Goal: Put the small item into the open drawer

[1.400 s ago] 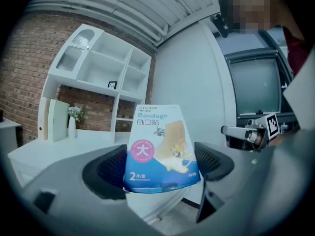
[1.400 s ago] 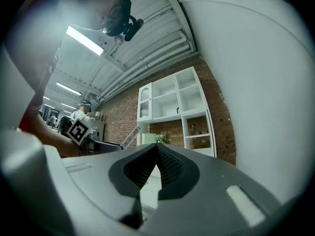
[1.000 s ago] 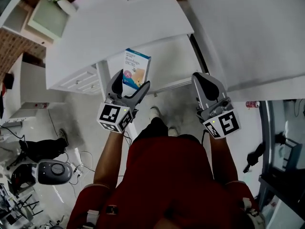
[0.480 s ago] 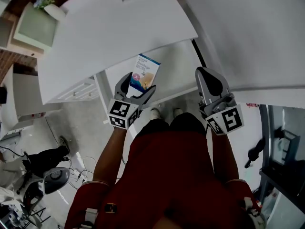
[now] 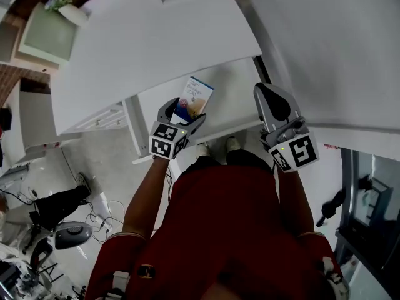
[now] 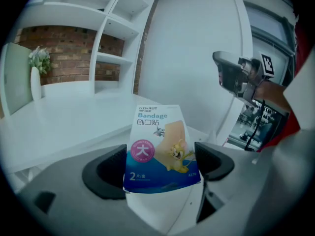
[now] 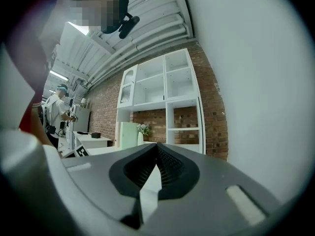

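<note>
A small blue-and-white bandage box (image 5: 196,96) (image 6: 160,149) stands upright between the jaws of my left gripper (image 5: 185,111) (image 6: 157,167), which is shut on its lower part. The box hangs over the open white drawer (image 5: 237,95) that juts out from under the white desk top (image 5: 156,42). My right gripper (image 5: 270,95) (image 7: 157,151) hovers at the drawer's right end, shut with nothing in it. It also shows in the left gripper view as the right gripper (image 6: 236,75), off to the right of the box.
A white drawer unit (image 5: 103,108) stands left of the open drawer. A pale green panel with a vase (image 5: 47,30) is at the far left. Cables and a grey device (image 5: 69,235) lie on the floor. The person's shoes (image 5: 215,146) are below the drawer's front.
The left gripper has carried the bandage box forward and to the right, from the drawer's left edge to over its inside. The right gripper has barely shifted.
</note>
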{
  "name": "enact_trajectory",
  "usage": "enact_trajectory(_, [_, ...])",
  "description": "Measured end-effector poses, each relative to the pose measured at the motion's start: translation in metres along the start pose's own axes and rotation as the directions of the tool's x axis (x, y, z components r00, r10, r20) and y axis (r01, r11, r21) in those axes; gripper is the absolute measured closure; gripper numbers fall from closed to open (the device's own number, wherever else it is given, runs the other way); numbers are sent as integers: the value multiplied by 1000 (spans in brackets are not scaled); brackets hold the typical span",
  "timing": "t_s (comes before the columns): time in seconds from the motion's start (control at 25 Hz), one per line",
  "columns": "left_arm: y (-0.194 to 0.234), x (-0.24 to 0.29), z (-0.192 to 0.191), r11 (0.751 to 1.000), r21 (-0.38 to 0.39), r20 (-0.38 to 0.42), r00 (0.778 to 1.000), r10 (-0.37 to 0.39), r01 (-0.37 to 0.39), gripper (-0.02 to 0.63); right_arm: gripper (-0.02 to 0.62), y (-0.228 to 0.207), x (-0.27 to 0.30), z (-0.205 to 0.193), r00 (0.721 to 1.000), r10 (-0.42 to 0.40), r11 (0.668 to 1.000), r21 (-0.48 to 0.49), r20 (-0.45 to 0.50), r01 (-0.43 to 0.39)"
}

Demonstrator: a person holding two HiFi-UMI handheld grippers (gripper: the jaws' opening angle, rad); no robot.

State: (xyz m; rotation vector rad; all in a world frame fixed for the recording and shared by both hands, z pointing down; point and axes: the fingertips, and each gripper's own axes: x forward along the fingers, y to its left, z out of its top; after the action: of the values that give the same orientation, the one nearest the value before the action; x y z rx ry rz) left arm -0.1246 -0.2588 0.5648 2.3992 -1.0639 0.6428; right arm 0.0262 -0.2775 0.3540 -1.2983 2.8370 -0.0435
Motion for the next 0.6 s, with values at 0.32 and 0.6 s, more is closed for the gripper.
enact_trajectory(0.32, [20,48,-38,1000,-27,-167,986,2,-7,173,584,-17,-9,-11,999,-28,1000,-6,-44,28])
enact_trajectory(0.6, [42,83,-67,996,-66,-273,961,46,-66,172,584,-27,-12,-24,996,-57,998,5,-72,57])
